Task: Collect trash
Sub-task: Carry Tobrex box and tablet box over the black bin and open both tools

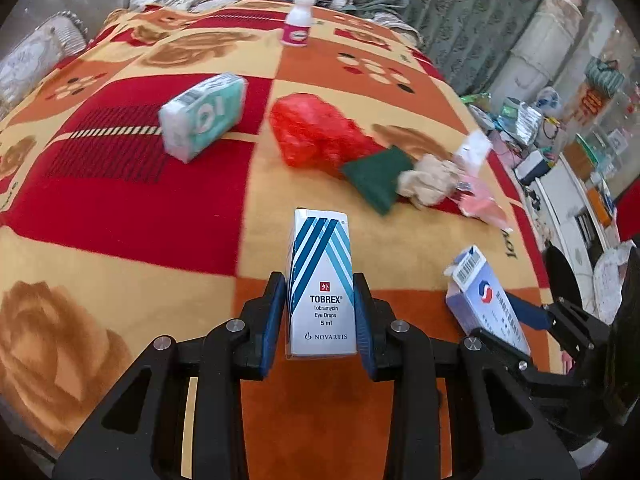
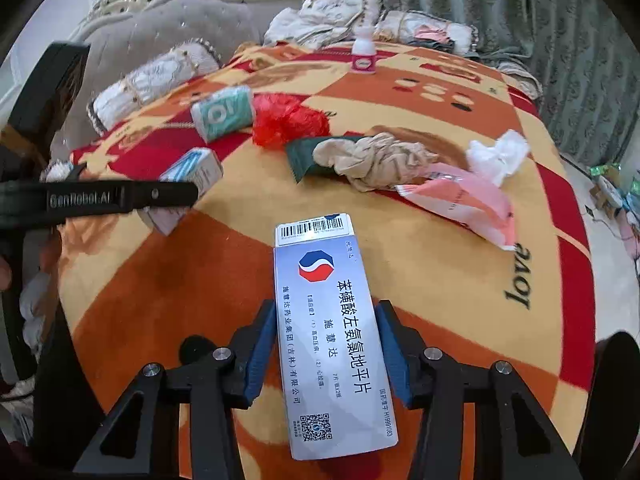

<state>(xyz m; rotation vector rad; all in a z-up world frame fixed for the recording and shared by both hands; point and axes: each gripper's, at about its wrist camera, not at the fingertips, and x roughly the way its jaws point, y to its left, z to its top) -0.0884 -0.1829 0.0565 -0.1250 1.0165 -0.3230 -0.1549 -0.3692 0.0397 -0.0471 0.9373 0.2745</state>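
Two grippers each clamp a carton: the left gripper (image 1: 320,312) pinches a white, blue-striped eye-drop box (image 1: 320,280) at lower centre, the right gripper (image 2: 326,354) a pale-blue tablet box (image 2: 332,340), lifted clear of the patterned blanket (image 2: 460,280), probably for binning.

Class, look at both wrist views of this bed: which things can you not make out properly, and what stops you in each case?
- Pink packet: left wrist view, blurred and near the edge; its print is unreadable.
- Green cloth: right wrist view, partly covered by the beige rag.
- Eye drops box: right wrist view, mostly hidden behind the left hand-held gripper.
- Small bottle: both views, label too small to read.
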